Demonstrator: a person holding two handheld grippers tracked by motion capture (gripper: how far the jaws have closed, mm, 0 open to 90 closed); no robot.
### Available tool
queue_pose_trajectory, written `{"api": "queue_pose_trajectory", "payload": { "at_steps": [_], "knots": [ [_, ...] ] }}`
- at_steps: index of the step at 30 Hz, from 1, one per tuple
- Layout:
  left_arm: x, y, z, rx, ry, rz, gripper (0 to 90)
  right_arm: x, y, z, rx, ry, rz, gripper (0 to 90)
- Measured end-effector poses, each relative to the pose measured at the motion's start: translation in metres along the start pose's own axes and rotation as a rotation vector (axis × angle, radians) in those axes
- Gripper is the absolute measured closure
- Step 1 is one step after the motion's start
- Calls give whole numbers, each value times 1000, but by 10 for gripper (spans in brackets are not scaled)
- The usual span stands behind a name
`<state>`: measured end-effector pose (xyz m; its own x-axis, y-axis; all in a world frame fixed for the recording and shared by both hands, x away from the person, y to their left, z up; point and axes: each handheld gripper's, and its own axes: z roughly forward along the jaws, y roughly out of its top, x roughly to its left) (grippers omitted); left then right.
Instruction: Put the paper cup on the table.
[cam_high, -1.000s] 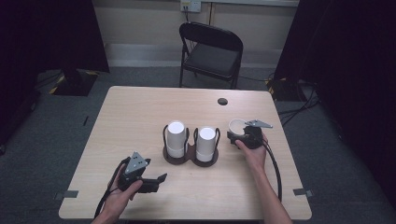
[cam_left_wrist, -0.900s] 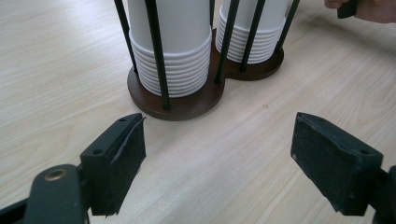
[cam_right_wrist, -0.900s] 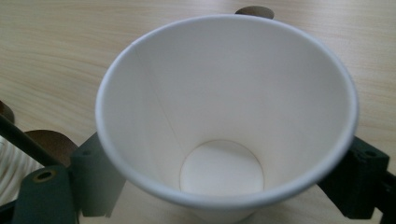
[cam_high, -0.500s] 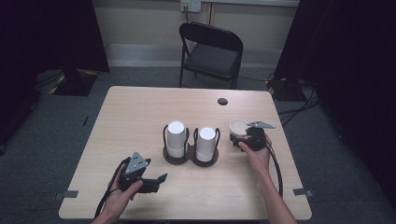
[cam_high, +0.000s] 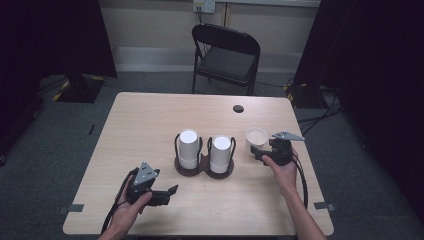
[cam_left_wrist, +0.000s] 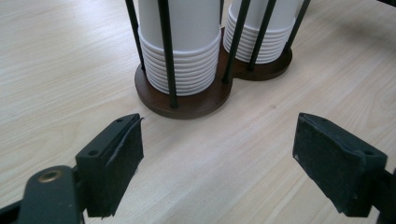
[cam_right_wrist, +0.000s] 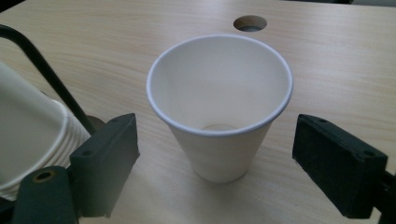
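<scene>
A single white paper cup (cam_high: 256, 136) (cam_right_wrist: 219, 107) stands upright and empty on the table, right of a dark holder (cam_high: 202, 170) (cam_left_wrist: 187, 100). The holder carries two stacks of upturned white cups (cam_high: 189, 148) (cam_high: 220, 152) inside thin black rods. My right gripper (cam_high: 261, 154) (cam_right_wrist: 219, 140) is open just behind the single cup, its jaws wide on either side and not touching it. My left gripper (cam_high: 171, 192) (cam_left_wrist: 219, 140) is open low over the table, in front of the holder's left stack (cam_left_wrist: 180, 46), with nothing between its jaws.
The wooden table (cam_high: 150, 125) has a round cable hole (cam_high: 238, 108) (cam_right_wrist: 250, 22) at the far right. A black folding chair (cam_high: 225, 55) stands beyond the far edge. Cables trail from both grippers toward the near edge.
My right gripper has drawn back a little to the right, away from the single cup, which stays standing. The left gripper has not moved.
</scene>
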<state>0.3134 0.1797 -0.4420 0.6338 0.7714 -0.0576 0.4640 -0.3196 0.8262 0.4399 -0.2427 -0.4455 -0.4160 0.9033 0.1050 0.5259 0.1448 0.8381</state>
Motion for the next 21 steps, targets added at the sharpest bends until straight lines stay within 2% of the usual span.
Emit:
{"api": "queue_pose_trajectory", "payload": {
  "at_steps": [3,4,6,10,13,15,16,18,21],
  "knots": [
    [1,0,0,-3,7,-10,158,2,1,-9,-10,16,-5,141],
    [2,0,0,-2,11,0,158,2,1,-9,-10,16,-5,141],
    [2,0,0,-5,11,-18,159,6,-1,-18,-25,34,-12,141],
    [3,0,0,2,13,-7,160,10,-6,-27,-27,45,-18,141],
    [3,-1,1,3,14,-19,159,12,-9,-35,-38,56,-23,141],
    [4,-1,0,5,19,-9,159,14,-10,-38,-41,64,-19,141],
    [4,-1,0,2,26,-28,159,16,-12,-43,-43,69,-22,141],
    [5,-1,0,4,31,-26,159,18,-13,-46,-42,70,-24,141],
    [6,-2,1,6,31,-48,160,24,-14,-55,-46,74,-40,142]
  ]
}}
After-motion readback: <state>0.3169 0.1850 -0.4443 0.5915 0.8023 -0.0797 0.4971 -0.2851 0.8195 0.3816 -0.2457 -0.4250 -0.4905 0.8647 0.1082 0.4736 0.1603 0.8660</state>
